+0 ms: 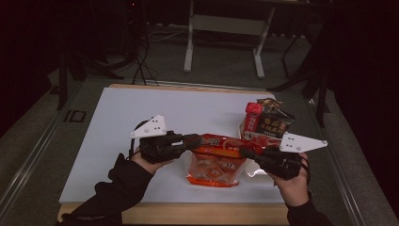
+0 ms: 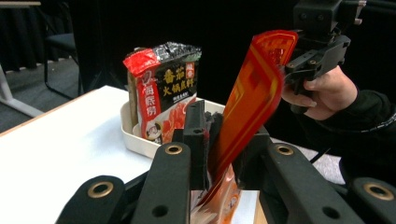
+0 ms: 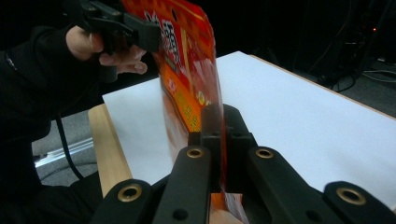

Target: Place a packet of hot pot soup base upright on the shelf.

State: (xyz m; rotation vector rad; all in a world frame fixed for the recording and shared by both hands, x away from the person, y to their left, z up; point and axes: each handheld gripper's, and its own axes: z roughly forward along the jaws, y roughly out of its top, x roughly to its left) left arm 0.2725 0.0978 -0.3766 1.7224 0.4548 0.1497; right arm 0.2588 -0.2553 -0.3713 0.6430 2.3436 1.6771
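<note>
An orange-red snack bag point(image 1: 214, 165) hangs above the white table top point(image 1: 141, 113), stretched between my two grippers. My left gripper point(image 1: 196, 139) is shut on the bag's upper left edge. In the left gripper view its jaws pinch the bag point(image 2: 252, 93) at the bottom, and my right gripper point(image 2: 306, 63) clamps the far end. My right gripper point(image 1: 245, 151) is shut on the bag's upper right edge. The right gripper view shows the bag point(image 3: 187, 70) rising edge-on from its closed jaws toward my left gripper point(image 3: 140, 32).
A white tray point(image 2: 140, 142) stands at the table's back right, holding upright red and black sauce packets point(image 1: 266, 120). A wooden edge point(image 1: 202, 214) runs along the table's near side. Dark floor, cables and a table frame point(image 1: 226, 28) lie beyond.
</note>
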